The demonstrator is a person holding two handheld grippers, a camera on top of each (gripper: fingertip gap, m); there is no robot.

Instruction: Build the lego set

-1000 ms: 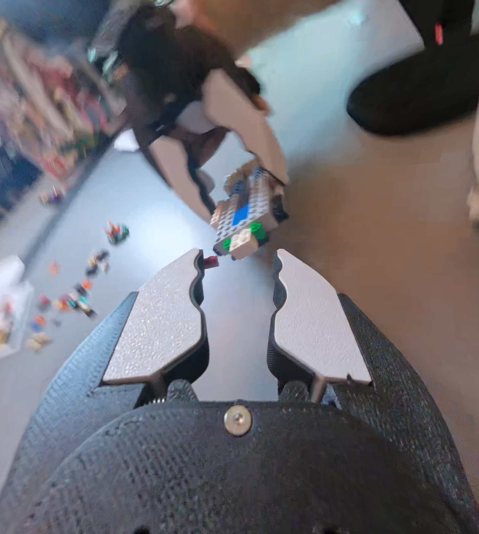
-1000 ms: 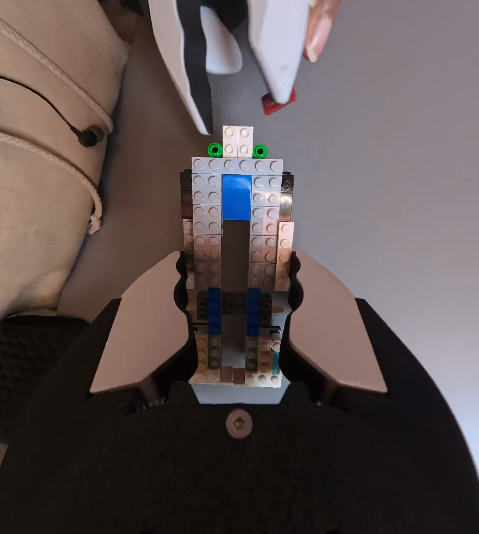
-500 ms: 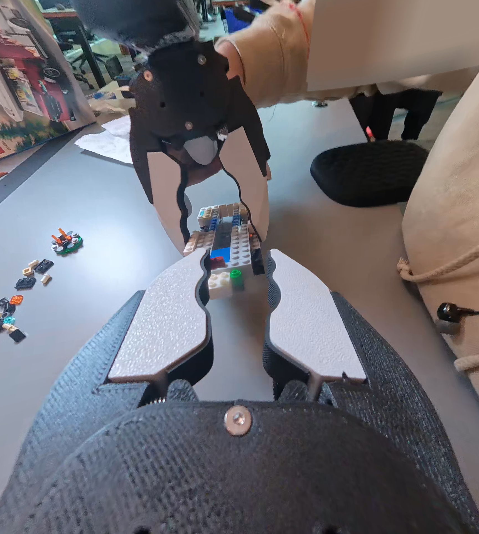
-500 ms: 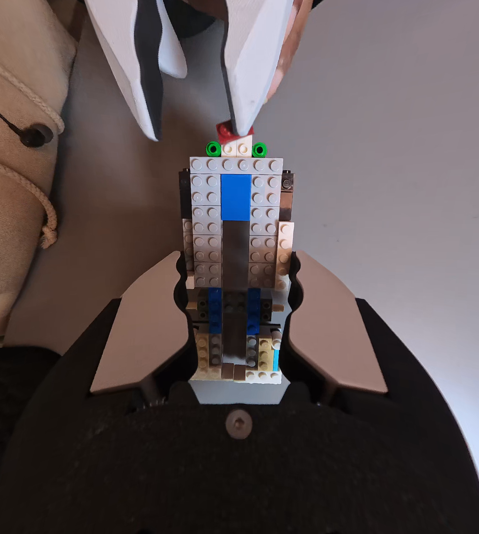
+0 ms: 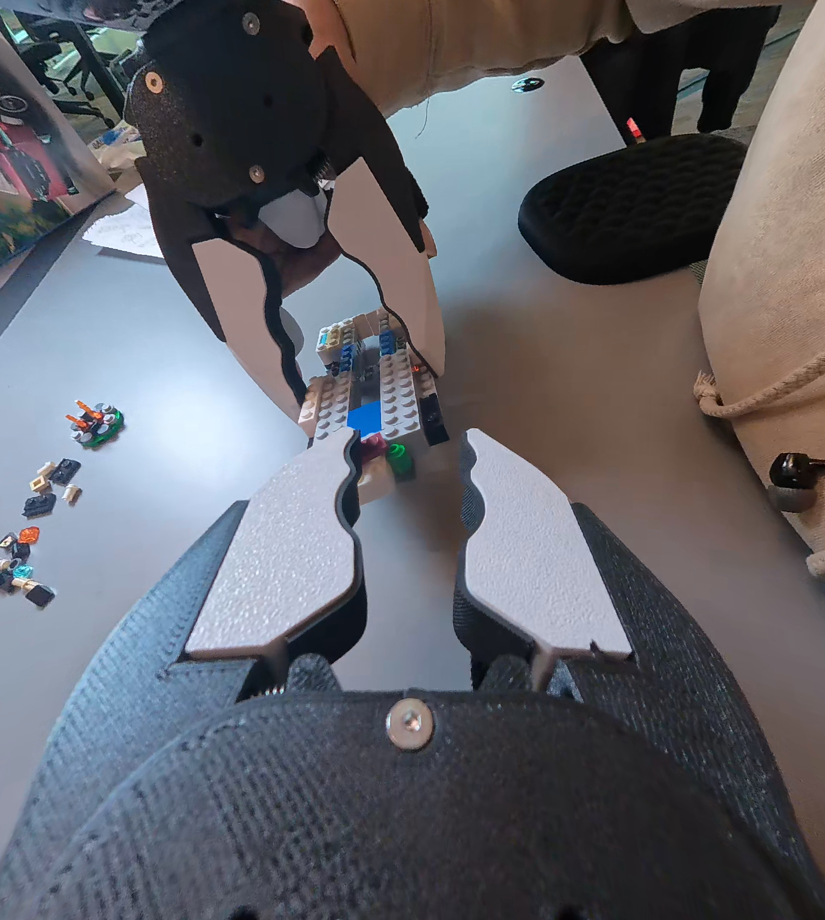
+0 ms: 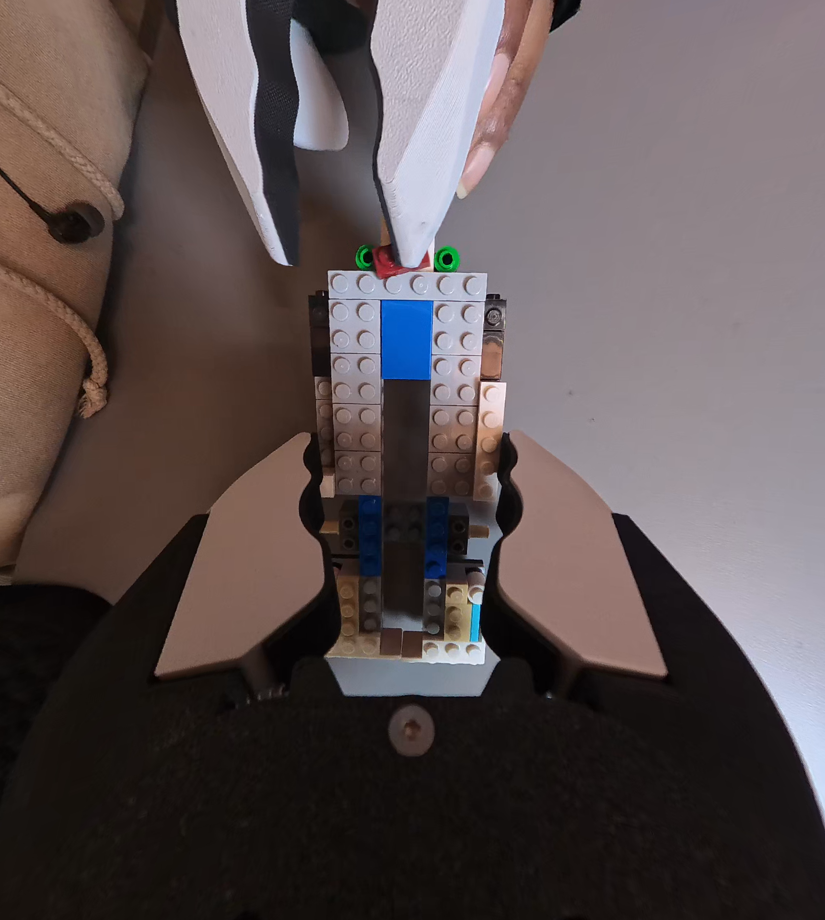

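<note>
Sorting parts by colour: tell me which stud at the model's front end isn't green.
The dark red stud, under the left gripper's fingertip; a green stud flanks it on each side.

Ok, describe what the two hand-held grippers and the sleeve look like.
Both look alike. The left hand-held gripper has a black ribbed, textured body, a silver screw at its centre, and two pale grey grainy finger plates with wavy black inner edges. The right hand-held gripper has the same build. The sleeve is beige.

Brick model (image 5: 375, 398) boxed in: right gripper (image 6: 405, 478) clamps its far half, left gripper (image 5: 408, 440) crowds its near end, beige cushion (image 5: 798, 298) right of it, loose bricks (image 5: 17, 557) well left; bare grey table (image 5: 151, 348) between.
</note>
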